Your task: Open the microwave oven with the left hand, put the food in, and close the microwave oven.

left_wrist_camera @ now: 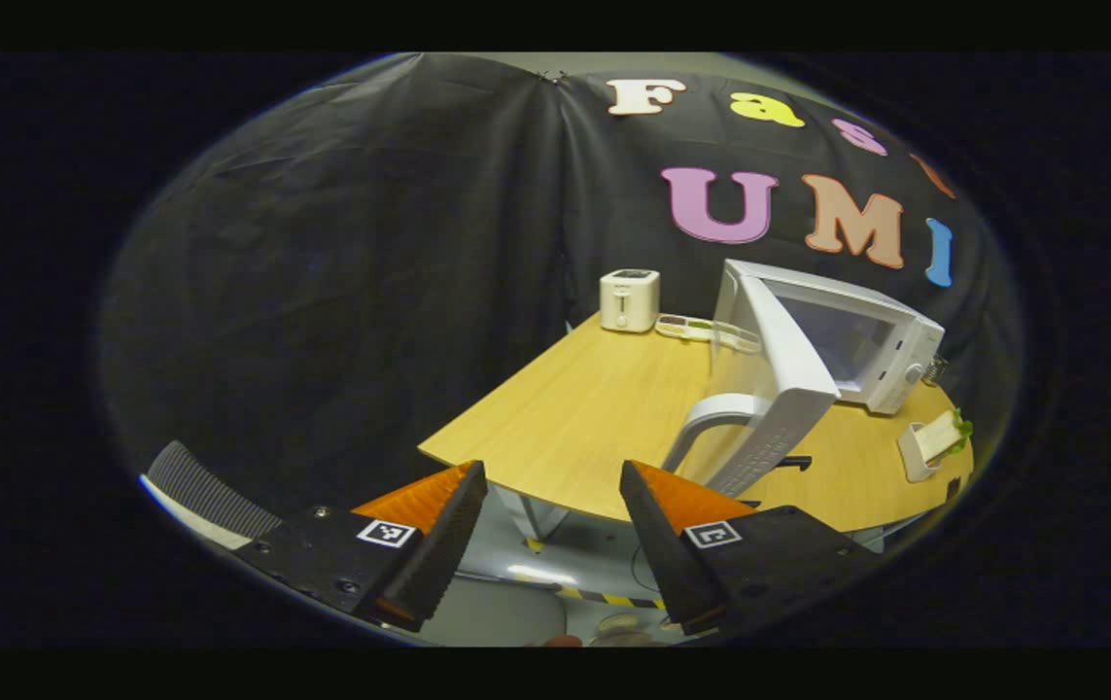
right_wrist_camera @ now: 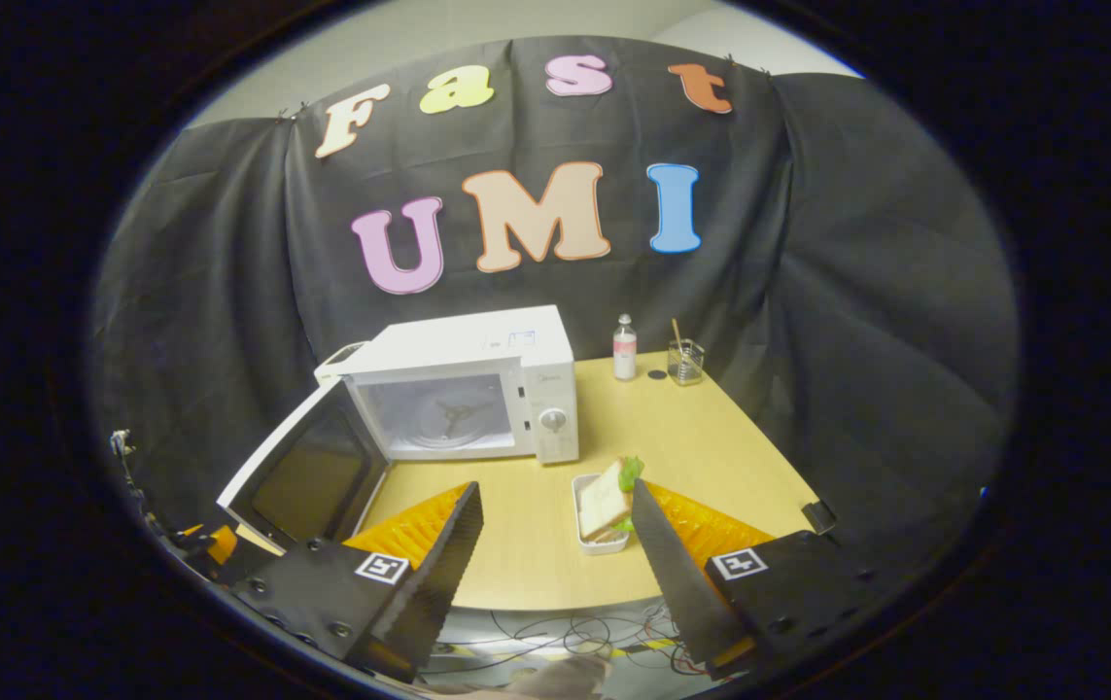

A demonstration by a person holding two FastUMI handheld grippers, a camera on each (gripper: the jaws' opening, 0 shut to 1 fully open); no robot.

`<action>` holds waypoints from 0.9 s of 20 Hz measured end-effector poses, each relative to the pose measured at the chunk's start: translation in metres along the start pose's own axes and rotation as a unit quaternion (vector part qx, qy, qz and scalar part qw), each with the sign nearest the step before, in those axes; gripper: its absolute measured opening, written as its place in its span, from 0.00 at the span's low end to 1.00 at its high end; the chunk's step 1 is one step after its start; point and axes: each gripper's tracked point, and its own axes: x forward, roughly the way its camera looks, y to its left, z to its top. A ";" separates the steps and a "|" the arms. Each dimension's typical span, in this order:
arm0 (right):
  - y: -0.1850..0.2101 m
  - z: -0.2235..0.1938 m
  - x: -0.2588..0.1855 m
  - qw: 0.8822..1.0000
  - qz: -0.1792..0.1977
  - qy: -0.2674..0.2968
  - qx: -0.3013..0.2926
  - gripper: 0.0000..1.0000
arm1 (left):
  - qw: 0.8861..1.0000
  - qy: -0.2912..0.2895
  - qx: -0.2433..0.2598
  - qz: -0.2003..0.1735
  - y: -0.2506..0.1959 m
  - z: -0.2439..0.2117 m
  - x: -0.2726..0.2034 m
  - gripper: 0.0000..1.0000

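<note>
The white microwave [right_wrist_camera: 477, 365] stands on the wooden table [right_wrist_camera: 711, 447] with its door [right_wrist_camera: 307, 476] swung wide open to the left, so the bare cavity [right_wrist_camera: 443, 418] with its turntable hub shows. A sandwich with lettuce leans in a small white dish [right_wrist_camera: 604, 506] in front of the microwave's control panel. My right gripper [right_wrist_camera: 555, 491] is open just before the dish, off the table's near edge, with nothing between its fingers. In the left gripper view the open door [left_wrist_camera: 774, 389] and its curved handle [left_wrist_camera: 711, 418] are ahead to the right, the sandwich dish [left_wrist_camera: 934, 442] beyond. My left gripper [left_wrist_camera: 552, 476] is open and empty, back from the table.
A white toaster [left_wrist_camera: 629, 299] and a flat tray of small items [left_wrist_camera: 706, 331] sit at the table's far side behind the microwave. A small bottle [right_wrist_camera: 624, 347] and a glass with a stick [right_wrist_camera: 684, 362] stand right of the microwave. Cables lie on the floor below the table edge.
</note>
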 end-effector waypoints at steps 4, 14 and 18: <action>-0.012 -0.013 0.018 0.999 -0.007 0.044 0.003 0.93 | 0.998 -0.047 -0.018 0.042 0.017 0.032 -0.024 0.85; -0.048 -0.035 0.107 0.983 0.012 0.183 0.004 0.93 | 0.984 -0.131 -0.047 0.113 -0.005 0.116 -0.030 0.80; -0.061 -0.054 0.149 0.965 0.036 0.260 0.007 0.93 | 0.979 -0.140 -0.066 0.136 -0.026 0.134 -0.018 0.84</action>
